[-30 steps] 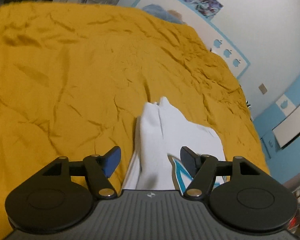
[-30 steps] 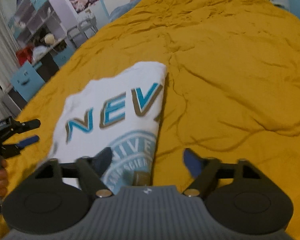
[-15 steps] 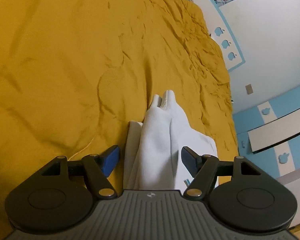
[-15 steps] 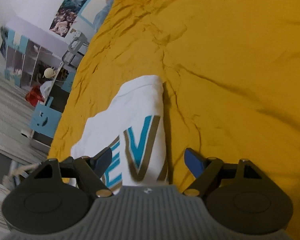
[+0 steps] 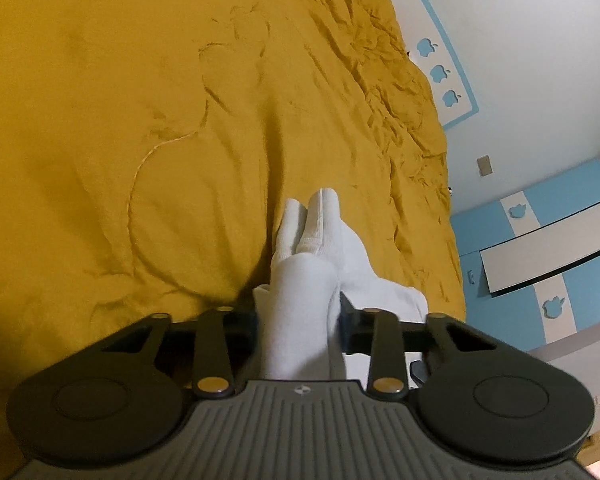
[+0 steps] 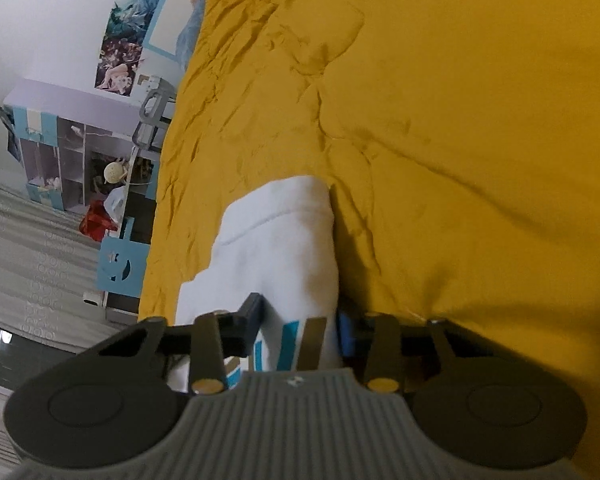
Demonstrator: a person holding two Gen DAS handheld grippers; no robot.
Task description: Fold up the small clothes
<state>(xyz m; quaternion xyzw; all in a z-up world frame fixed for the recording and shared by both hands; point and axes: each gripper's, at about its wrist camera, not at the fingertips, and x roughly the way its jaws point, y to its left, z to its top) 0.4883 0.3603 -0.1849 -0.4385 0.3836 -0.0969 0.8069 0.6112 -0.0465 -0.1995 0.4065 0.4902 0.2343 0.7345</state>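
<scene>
A small white shirt point(image 5: 312, 276) with teal and gold lettering lies on a mustard-yellow bedspread point(image 5: 140, 120). My left gripper point(image 5: 298, 320) is shut on a thick fold of its white cloth, which bunches up between the fingers and runs forward to a cuff. My right gripper point(image 6: 298, 322) is shut on another edge of the same shirt point(image 6: 284, 236), where a teal letter and a gold stripe show between the fingers. The rest of the print is hidden under the grippers.
The wrinkled bedspread point(image 6: 460, 120) fills most of both views. A white and blue wall with apple decals point(image 5: 440, 74) lies past the bed's far edge. Shelves with clutter point(image 6: 80, 160) and a blue box point(image 6: 120, 264) stand beside the bed.
Both grippers were open over the shirt; they have dropped onto it and closed on its cloth. The cloth now bunches between the fingers of each.
</scene>
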